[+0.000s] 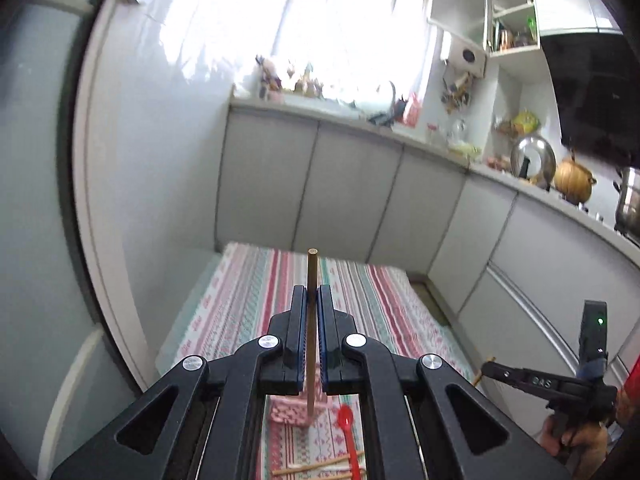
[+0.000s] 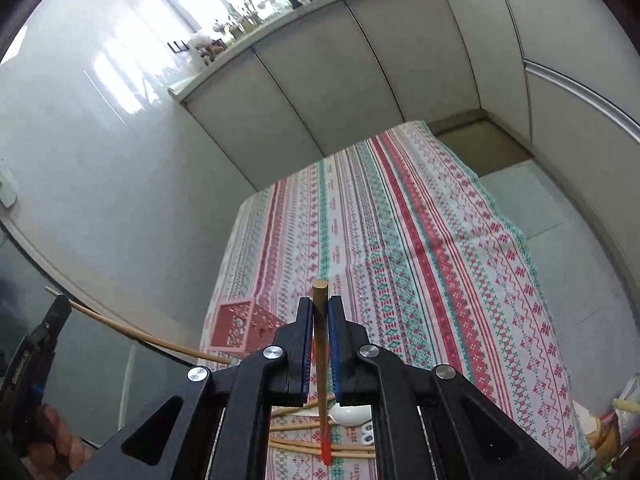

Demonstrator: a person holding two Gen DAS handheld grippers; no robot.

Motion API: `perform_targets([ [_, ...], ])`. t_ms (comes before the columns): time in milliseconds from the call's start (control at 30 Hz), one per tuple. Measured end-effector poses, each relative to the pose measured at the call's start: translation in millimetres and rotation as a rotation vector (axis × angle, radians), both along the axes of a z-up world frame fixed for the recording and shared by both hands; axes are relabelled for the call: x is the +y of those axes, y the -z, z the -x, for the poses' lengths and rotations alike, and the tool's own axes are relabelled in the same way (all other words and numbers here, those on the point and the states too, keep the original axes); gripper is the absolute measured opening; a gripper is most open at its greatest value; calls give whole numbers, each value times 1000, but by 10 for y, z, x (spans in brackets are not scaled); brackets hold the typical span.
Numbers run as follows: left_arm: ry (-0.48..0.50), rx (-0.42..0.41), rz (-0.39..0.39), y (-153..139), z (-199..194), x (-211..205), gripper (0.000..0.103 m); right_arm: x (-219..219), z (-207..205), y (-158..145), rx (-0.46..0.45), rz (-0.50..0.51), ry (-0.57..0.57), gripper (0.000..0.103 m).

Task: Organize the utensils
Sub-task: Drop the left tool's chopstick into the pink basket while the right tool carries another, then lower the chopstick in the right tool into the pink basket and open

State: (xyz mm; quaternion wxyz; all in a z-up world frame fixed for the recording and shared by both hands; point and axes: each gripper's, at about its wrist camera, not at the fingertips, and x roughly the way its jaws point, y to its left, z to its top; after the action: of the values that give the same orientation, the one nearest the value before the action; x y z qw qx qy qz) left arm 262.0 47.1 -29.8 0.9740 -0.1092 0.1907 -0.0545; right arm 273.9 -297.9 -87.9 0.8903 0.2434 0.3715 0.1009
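Both tools are up off the striped tablecloth (image 2: 420,240) now, and each one carries 1 chopstick. The left gripper (image 1: 312,300) has its jaws drawn in narrow, pads pinched on a wooden chopstick (image 1: 311,280) that pokes out past the fingertips and runs back down between them. From the other side, that same stick shows as a long pale rod (image 2: 132,332) trailing off toward the pink basket (image 2: 240,326). The right gripper (image 2: 320,312) is just as narrow, clamped on a second chopstick (image 2: 320,320) whose far end looks red-tipped (image 2: 326,448), though that red may belong to something lying beneath; I cannot tell. In my judgement these sticks are light, stiff and smooth, so they can pivot or slide in the pads. A hold nearer the middle would steady them, while a grip close to 1 end lets the long tail swing. The pink basket stands on the cloth on the left-gripper side of the right tool, and it is the likely destination. Nearer than the basket lie more loose chopsticks (image 2: 304,426), a white spoon (image 2: 352,414) and a red spoon (image 1: 347,432), still to be sorted.
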Motion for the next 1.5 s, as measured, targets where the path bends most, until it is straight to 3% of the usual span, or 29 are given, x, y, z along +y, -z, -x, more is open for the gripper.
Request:
perform_targets([
  [167, -43, -98, 11, -88, -36, 42, 4, -16, 103, -294, -109, -16, 31, 8],
  [233, -44, -112, -18, -44, -145, -1, 5, -21, 122, -352, -144, -31, 40, 8],
  [633, 7, 109, -72, 726, -1002, -148, 5, 0, 98, -282, -143, -45, 34, 8],
  [800, 8, 129, -62, 904, -1153, -147, 5, 3, 115, -281, -143, -47, 37, 8],
  [1000, 7, 159, 5, 926, -1192, -29, 7, 27, 150, -381, -169, -41, 44, 8],
  [1067, -7, 172, 25, 912, -1190, 29, 16, 59, 169, -460, -198, -36, 52, 8],
  [1133, -30, 177, 46, 892, -1152, 104, 49, 116, 186, -527, -224, -33, 58, 8],
  [1333, -51, 160, 72, 729, -918, 307, 67, 380, 130, -799, -316, -6, 51, 8],
  [1500, -73, 264, 32, 721, -773, 393, 74, 685, -71, -921, -360, 24, 22, 8],
])
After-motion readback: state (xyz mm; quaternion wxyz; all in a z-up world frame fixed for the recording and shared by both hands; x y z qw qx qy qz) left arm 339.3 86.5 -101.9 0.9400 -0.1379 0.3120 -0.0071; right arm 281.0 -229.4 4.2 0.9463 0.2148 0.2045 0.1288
